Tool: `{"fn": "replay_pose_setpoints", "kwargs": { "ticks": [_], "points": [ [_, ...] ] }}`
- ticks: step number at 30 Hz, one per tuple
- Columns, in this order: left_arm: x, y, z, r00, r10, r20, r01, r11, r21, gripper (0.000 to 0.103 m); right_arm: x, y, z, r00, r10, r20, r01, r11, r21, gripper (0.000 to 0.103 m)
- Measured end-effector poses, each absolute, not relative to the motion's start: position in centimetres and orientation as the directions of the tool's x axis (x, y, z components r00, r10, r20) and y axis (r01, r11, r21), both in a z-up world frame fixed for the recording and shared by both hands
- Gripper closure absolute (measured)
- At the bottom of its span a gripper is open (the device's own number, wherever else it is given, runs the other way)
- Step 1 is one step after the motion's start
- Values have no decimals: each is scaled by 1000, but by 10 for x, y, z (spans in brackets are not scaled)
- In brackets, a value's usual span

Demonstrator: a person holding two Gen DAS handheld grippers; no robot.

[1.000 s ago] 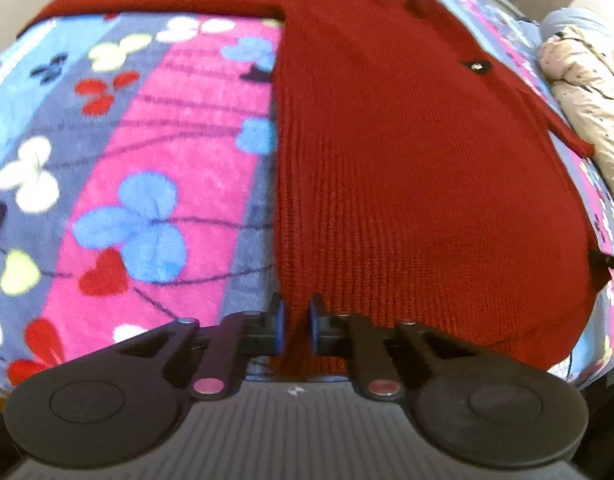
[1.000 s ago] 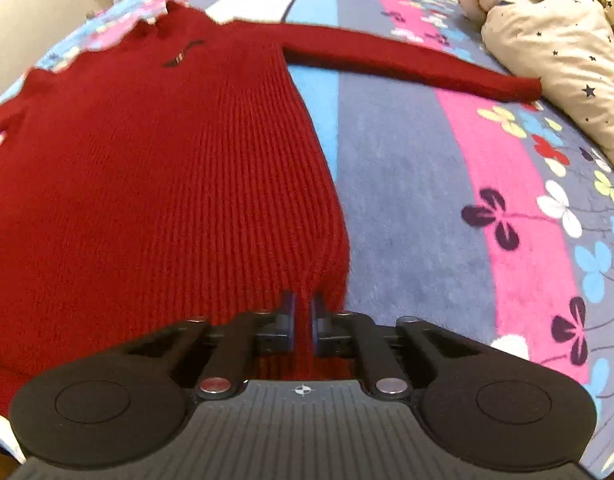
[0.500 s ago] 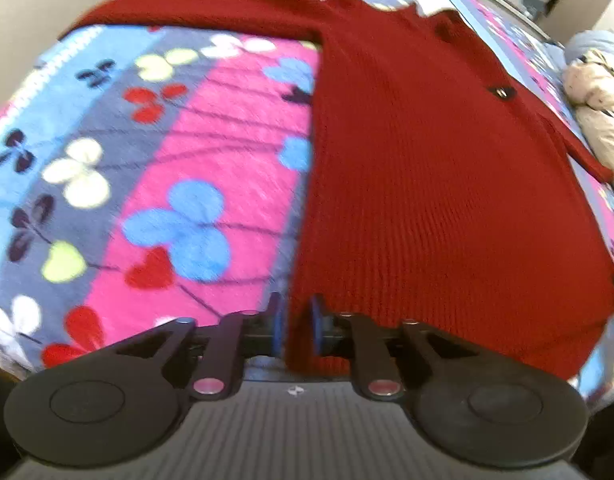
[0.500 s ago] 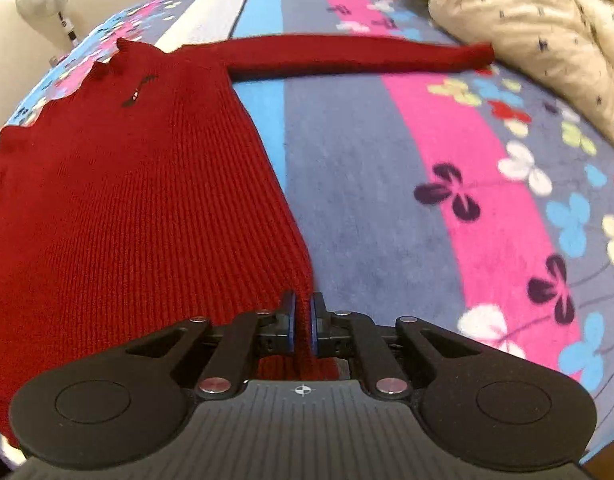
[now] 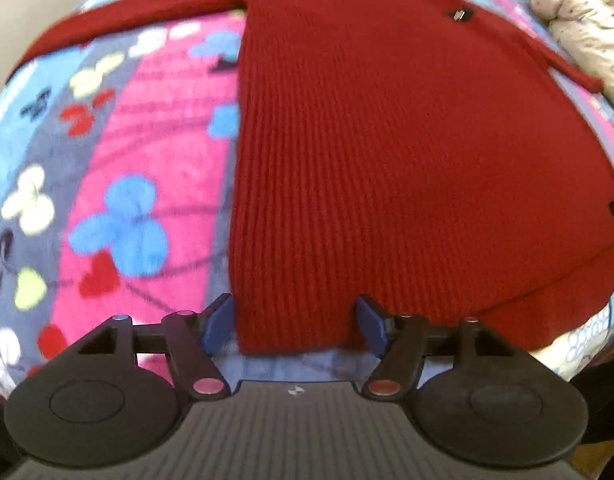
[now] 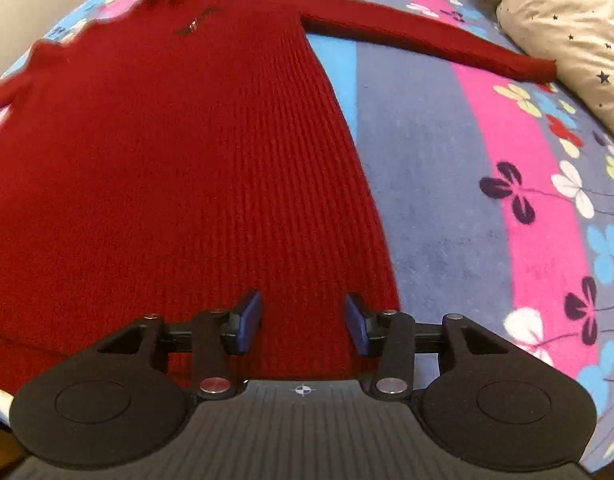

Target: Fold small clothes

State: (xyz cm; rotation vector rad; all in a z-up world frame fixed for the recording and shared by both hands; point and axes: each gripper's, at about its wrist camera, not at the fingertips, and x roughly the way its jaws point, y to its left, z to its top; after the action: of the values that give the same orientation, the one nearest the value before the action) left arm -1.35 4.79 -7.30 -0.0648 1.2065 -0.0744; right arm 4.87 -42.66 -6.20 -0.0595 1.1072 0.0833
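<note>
So I've got the red sweater [image 5: 387, 160] flat on the bed blanket [image 6: 447, 200], sleeves out, no fold yet; left gripper [image 5: 294, 318] & right gripper [image 6: 303, 318] both spread wide at hem corners, gripping nothing.

A striped fleece blanket [image 6: 447, 168] with clover and heart prints covers the bed. A cream star-print duvet [image 6: 563, 24] lies bunched at its far right edge.

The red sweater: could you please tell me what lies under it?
The red sweater lies flat on a striped floral blanket, visible around it. What the blanket rests on is covered.
</note>
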Motion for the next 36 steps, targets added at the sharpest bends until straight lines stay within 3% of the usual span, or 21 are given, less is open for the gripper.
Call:
{"fn": "replay_pose_setpoints", "kwargs": {
  "ticks": [4,8,21,36],
  "points": [
    [-12,52,-72,365,-100,-926,11,995,-103,23,50,-437,-61,443,39,-896,-46,999,21,53],
    [-14,51,-77,336,-71,-939,6,997,-74,22,50,-436,-61,453,20,-891,-52,999,-3,53],
    [-17,52,-41,549,-97,-830,-27,991,-134,19,45,-461,-27,687,-48,-726,119,992,47,53],
    [-15,48,-23,656,-40,-753,-68,991,-112,18,47,-432,-7,763,-6,-647,68,995,71,57]
  ]
}}
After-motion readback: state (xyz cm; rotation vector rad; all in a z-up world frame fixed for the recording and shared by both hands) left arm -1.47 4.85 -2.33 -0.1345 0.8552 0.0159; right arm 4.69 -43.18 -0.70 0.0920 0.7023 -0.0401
